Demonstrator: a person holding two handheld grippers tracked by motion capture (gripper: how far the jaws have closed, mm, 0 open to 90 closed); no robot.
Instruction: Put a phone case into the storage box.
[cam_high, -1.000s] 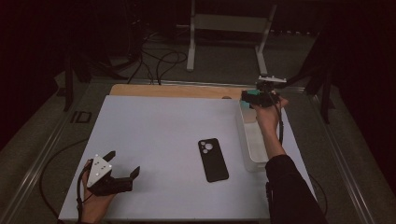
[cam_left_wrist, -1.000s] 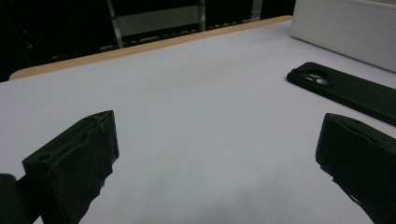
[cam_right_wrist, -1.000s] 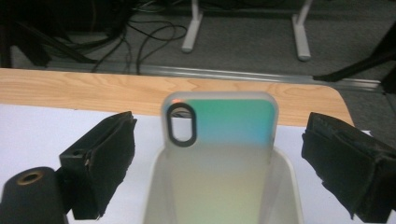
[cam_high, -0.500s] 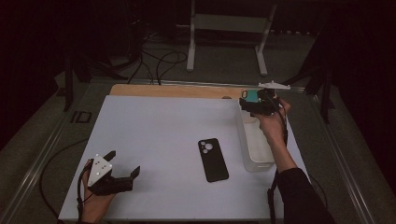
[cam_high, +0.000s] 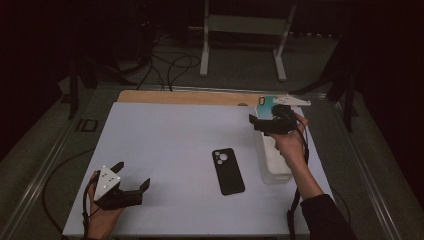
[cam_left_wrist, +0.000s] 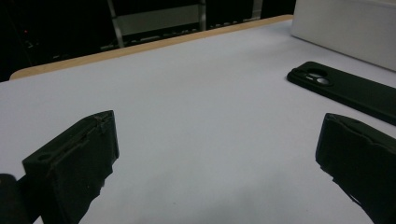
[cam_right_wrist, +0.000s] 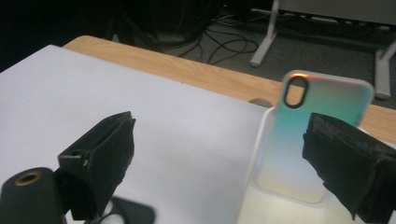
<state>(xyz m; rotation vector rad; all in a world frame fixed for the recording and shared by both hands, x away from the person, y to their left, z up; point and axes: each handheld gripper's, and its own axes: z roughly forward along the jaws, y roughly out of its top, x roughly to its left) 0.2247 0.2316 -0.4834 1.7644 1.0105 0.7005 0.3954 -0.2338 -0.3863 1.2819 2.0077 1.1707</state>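
A black phone case (cam_high: 228, 171) lies flat, camera cutout up, in the middle of the white table (cam_high: 170, 135). A teal iridescent phone case (cam_right_wrist: 317, 135) stands upright against the far end of a clear container (cam_high: 275, 167) at the right. My right gripper (cam_high: 259, 120) hovers over that container, open, with the teal case (cam_high: 265, 102) just beyond its right jaw and nothing between the jaws (cam_right_wrist: 224, 154). My left gripper (cam_high: 132, 175) rests at the near left corner, open and empty (cam_left_wrist: 219, 144). The black case (cam_left_wrist: 345, 88) lies ahead of it to the right.
A wooden strip (cam_high: 190, 97) runs along the table's far edge. Beyond it stand a metal stand (cam_high: 245, 40) and loose cables (cam_high: 170, 65) on the dark floor. The container's white wall (cam_left_wrist: 345, 32) rises behind the black case.
My right gripper has drawn back toward the person and slightly left, away from the container's far end. The teal case stays standing there. The left gripper has not moved.
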